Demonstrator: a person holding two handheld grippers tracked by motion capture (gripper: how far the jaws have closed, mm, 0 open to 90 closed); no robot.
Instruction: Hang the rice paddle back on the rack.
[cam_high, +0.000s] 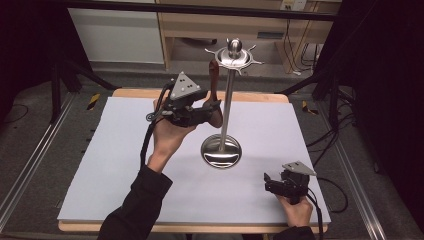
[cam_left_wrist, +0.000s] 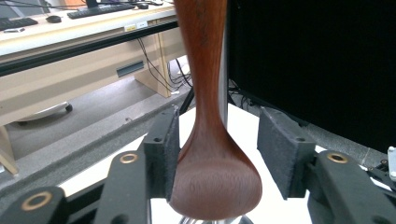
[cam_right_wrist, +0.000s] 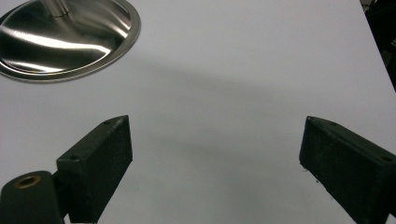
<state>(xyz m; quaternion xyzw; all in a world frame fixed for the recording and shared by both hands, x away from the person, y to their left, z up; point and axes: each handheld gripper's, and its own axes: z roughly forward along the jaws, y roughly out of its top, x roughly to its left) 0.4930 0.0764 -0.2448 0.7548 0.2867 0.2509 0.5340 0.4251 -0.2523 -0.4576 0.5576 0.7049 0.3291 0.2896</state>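
Note:
A steel hanging stand (cam_high: 228, 100) rises from a round base (cam_high: 221, 151) (cam_right_wrist: 65, 37) at the middle of the table. From one of its top hooks (cam_high: 214, 51) hangs a dark wooden spoon (cam_high: 213, 80) (cam_left_wrist: 208, 154), bowl end down. My left gripper (cam_high: 212, 111) (cam_left_wrist: 219, 135) is raised beside the pole with its jaws open around the spoon's bowl. The left pad (cam_left_wrist: 161, 149) lies against the wood and the right pad (cam_left_wrist: 282, 149) stands apart from it. My right gripper (cam_high: 267, 181) (cam_right_wrist: 215, 154) rests open near the table's front right, with nothing between its jaws.
A white sheet (cam_high: 125, 165) covers the wooden table (cam_high: 250, 96). Dark tripod legs (cam_high: 320, 80) and cables (cam_high: 325, 140) stand off the table's right side, and a metal rail (cam_high: 30, 160) runs along the left. Shelving (cam_high: 220, 30) stands behind.

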